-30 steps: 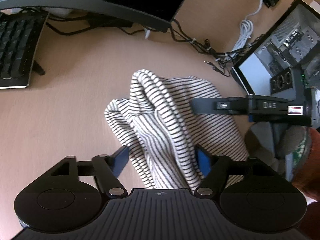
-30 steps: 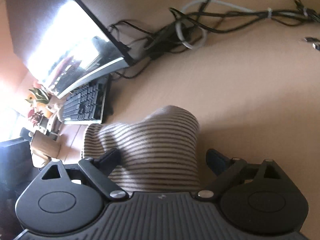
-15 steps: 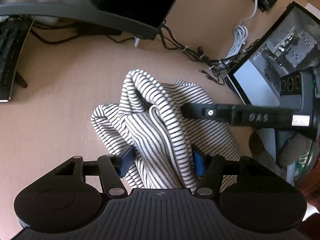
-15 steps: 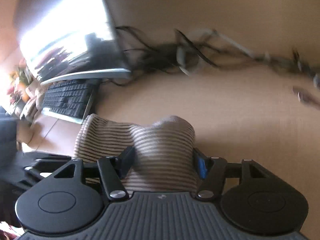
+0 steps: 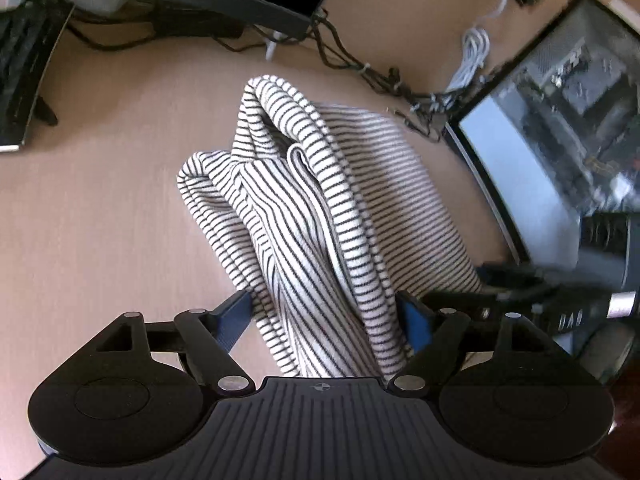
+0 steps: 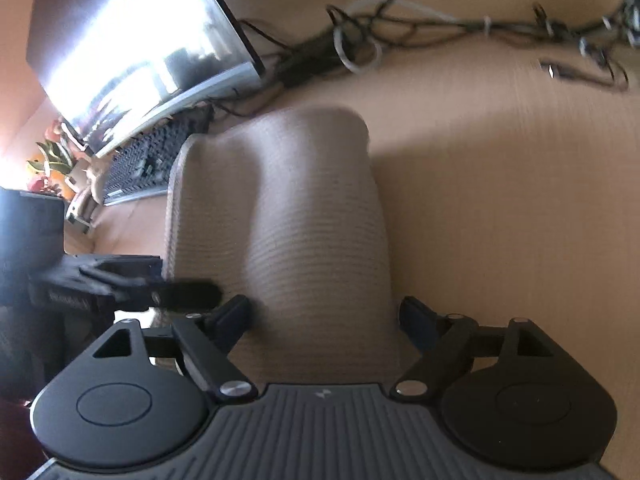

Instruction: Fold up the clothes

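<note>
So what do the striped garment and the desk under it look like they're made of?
Striped garment: apparently a soft ribbed knit, cream with thin dark stripes, matte; it drapes in rounded folds and shows fine ridges. The fibre cannot be told.
Desk: looks like light wood or wood-look laminate, smooth with a low sheen; faint straight grain shows, but solid or veneer is unclear.
</note>
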Available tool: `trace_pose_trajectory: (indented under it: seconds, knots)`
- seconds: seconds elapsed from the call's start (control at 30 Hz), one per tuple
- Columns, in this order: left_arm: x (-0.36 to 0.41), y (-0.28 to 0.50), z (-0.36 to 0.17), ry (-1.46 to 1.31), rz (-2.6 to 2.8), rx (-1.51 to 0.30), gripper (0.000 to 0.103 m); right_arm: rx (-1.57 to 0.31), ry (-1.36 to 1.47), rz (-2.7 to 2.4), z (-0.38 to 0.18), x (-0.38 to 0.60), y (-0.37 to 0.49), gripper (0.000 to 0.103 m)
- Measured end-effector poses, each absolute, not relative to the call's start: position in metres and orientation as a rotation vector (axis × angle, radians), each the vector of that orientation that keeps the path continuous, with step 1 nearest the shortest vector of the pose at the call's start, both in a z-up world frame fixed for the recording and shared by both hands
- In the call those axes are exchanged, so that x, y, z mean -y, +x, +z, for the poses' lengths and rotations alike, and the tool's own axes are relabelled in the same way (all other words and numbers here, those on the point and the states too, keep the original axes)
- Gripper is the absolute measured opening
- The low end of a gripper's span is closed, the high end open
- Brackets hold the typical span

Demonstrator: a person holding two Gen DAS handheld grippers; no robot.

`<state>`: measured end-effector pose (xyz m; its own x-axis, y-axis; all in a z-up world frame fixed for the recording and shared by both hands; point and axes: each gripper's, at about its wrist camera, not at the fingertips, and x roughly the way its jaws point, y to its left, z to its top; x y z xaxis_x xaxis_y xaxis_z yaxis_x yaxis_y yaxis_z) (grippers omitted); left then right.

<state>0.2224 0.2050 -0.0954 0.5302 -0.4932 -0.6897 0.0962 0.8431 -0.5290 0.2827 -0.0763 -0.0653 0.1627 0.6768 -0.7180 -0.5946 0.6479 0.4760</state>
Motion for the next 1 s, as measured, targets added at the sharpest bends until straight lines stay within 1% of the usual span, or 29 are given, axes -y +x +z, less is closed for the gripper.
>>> trace_pose_trajectory:
  seconds: [0.03,0.1,0.13,0.17,0.2,0.23,0.27,0.3,0.37,0.4,0.47,0.5,0.63,0.7,0.73,0.8,0.9,0.93,0.97,1.0]
  knots:
    - [-0.206,0.223,-0.096,-0.465,-0.371,-0.955,0.077,-1.07,0.084,0.913,-0.065,0.073,0.28,0.077]
    - [-0.208,0.224,-0.094,-0.46,-0.383,-0.955,0.074,-1.041,0.057,0.914,-0.056,0.067,0.273,0.063]
    - [-0.209,0.224,-0.092,-0.466,-0.39,-0.949,0.071,-1.024,0.056,0.921,-0.049,0.066,0.27,0.059]
    - [-0.21,0.224,-0.09,-0.474,-0.398,-0.942,0.07,-1.009,0.076,0.939,-0.042,0.068,0.269,0.051]
    - [-0.211,0.223,-0.089,-0.483,-0.409,-0.936,0.07,-1.0,0.103,0.958,-0.036,0.071,0.269,0.05]
    - [-0.21,0.223,-0.089,-0.493,-0.422,-0.931,0.067,-0.994,0.091,0.96,-0.032,0.072,0.269,0.05]
    - [-0.21,0.223,-0.088,-0.503,-0.436,-0.926,0.066,-0.989,0.073,0.96,-0.029,0.072,0.27,0.05]
    - [-0.209,0.222,-0.088,-0.513,-0.449,-0.921,0.065,-0.983,0.056,0.959,-0.026,0.072,0.27,0.05]
    - [-0.206,0.222,-0.091,-0.5,-0.444,-0.936,0.065,-1.006,-0.055,0.908,-0.036,0.065,0.271,0.051]
    - [-0.204,0.221,-0.093,-0.489,-0.437,-0.946,0.065,-1.026,-0.085,0.889,-0.043,0.063,0.272,0.054]
    - [-0.206,0.22,-0.091,-0.495,-0.415,-0.949,0.071,-1.026,-0.088,0.879,-0.046,0.063,0.272,0.055]
    - [-0.209,0.219,-0.088,-0.503,-0.402,-0.947,0.072,-1.025,-0.087,0.875,-0.048,0.063,0.272,0.055]
    - [-0.224,0.221,-0.066,-0.572,-0.392,-0.882,0.08,-0.991,-0.114,0.861,-0.047,0.062,0.267,0.057]
    - [-0.229,0.226,-0.057,-0.596,-0.391,-0.847,0.083,-0.985,-0.119,0.853,-0.047,0.059,0.265,0.059]
    - [-0.229,0.23,-0.054,-0.602,-0.39,-0.837,0.086,-0.982,-0.119,0.849,-0.047,0.057,0.264,0.059]
    - [-0.225,0.24,-0.055,-0.587,-0.377,-0.842,0.087,-0.973,-0.122,0.839,-0.046,0.059,0.264,0.061]
    - [-0.22,0.249,-0.061,-0.57,-0.364,-0.862,0.084,-0.957,-0.138,0.828,-0.046,0.06,0.26,0.065]
    - [-0.22,0.249,-0.062,-0.569,-0.365,-0.862,0.078,-0.953,-0.143,0.824,-0.046,0.06,0.26,0.066]
    - [-0.219,0.248,-0.062,-0.569,-0.366,-0.862,0.068,-0.948,-0.149,0.821,-0.045,0.06,0.259,0.068]
    - [-0.219,0.248,-0.063,-0.569,-0.367,-0.862,0.065,-0.944,-0.154,0.817,-0.045,0.06,0.259,0.069]
